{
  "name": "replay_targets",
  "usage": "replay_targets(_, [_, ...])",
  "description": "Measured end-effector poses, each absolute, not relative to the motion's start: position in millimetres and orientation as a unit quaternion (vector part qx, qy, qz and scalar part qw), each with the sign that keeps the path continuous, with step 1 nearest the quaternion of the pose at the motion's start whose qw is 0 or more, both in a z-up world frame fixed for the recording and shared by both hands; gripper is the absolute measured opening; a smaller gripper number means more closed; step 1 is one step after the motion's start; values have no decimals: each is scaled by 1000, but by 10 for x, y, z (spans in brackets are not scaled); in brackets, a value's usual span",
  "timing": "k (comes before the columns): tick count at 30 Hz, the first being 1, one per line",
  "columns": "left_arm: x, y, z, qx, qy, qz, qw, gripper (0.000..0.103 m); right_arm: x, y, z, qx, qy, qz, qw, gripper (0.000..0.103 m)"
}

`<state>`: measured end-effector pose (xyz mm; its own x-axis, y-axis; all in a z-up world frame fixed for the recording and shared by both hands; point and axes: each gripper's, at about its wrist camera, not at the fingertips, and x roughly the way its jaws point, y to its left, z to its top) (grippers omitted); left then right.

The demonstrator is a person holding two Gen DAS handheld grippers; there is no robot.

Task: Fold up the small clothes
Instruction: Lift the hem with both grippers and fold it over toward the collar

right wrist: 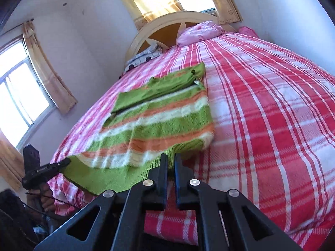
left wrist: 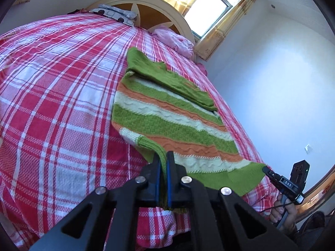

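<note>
Presently, the bed [left wrist: 52, 87], covered by a red-and-white plaid sheet, serves as the work surface and fills most of both wrist views; its headboard [left wrist: 146, 2] stands at the far end, toward 12 o'clock. A pink bundle [left wrist: 173, 39] and a patterned pillow [left wrist: 117, 14] lie against that headboard, well apart from the work area, which leaves the near half of the bed available for folding. The striped sweater [left wrist: 167, 117], knitted in green, orange and cream bands, lies spread near the bed's foot with its hem toward the cameras; one green sleeve [left wrist: 171, 79] is already laid across the body, so the fold appears partly done. The left claw [left wrist: 163, 161] is clamped on the sweater's near hem corner, with green knit visibly pinched between its closed jaws at 6 o'clock in the left wrist view. The right claw [right wrist: 171, 163] is closed on the opposite hem corner: its own view shows the green ribbing running in between the jaws at 6 o'clock, and the left wrist view shows its tip [left wrist: 268, 170] meeting the hem at 4 o'clock. Holding both hem corners at once keeps the edge taut and level, which is judged to prepare the lower half for carrying toward the collar at 12 o'clock. A hand [left wrist: 282, 211] grips the right claw's handle.
</note>
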<state>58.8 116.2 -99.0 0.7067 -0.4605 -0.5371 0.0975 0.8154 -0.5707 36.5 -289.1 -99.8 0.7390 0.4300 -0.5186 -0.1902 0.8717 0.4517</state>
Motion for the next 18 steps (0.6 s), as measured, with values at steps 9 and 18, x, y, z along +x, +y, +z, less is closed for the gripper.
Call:
replay_targets(9, [807,1272,-738,-277,309,-173,893,5,560,-2935,-628,198,271,182,924,4])
replay_targets(18, [1043,1367,-621,-299,287,-176,893,5,847,-2905,-400,195,248,184,931,4])
